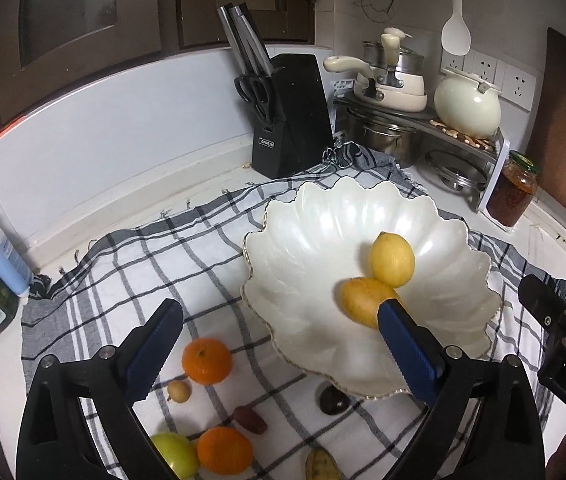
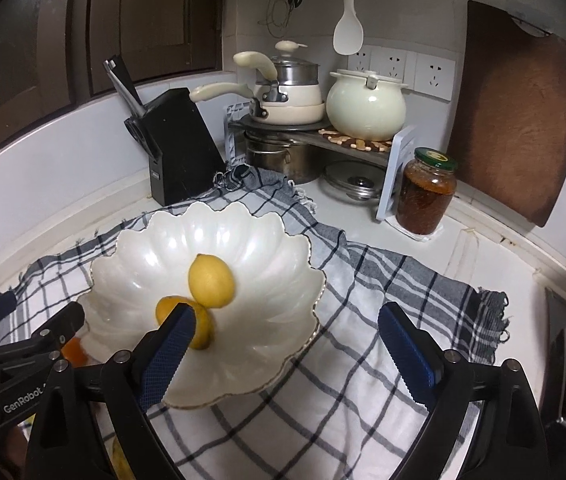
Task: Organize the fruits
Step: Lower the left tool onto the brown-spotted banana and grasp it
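Note:
A white scalloped bowl [image 1: 315,220] [image 2: 267,240] stands on a checked cloth [image 1: 143,264] and holds a yellow lemon [image 1: 392,259] [image 2: 211,280] and a yellow-orange fruit [image 1: 361,300] [image 2: 167,304] that touch each other. My left gripper [image 1: 281,312] is open and empty above the bowl's near left rim. My right gripper [image 2: 287,316] is open and empty over the bowl's right edge. On the cloth left of the bowl lie two oranges [image 1: 207,361] [image 1: 225,450], a green apple [image 1: 177,456], a small tan fruit [image 1: 179,391], a red date [image 1: 250,420] and a yellow fruit [image 1: 321,466].
A black knife block [image 1: 291,120] stands behind the cloth. A rack with cream pots [image 2: 367,108] and steel pans fills the corner, with a sauce jar [image 2: 425,196] and a wooden board [image 2: 519,120] to its right. Bottles [image 1: 3,256] stand at the far left. The bowl's dark foot [image 1: 334,400] shows under its rim.

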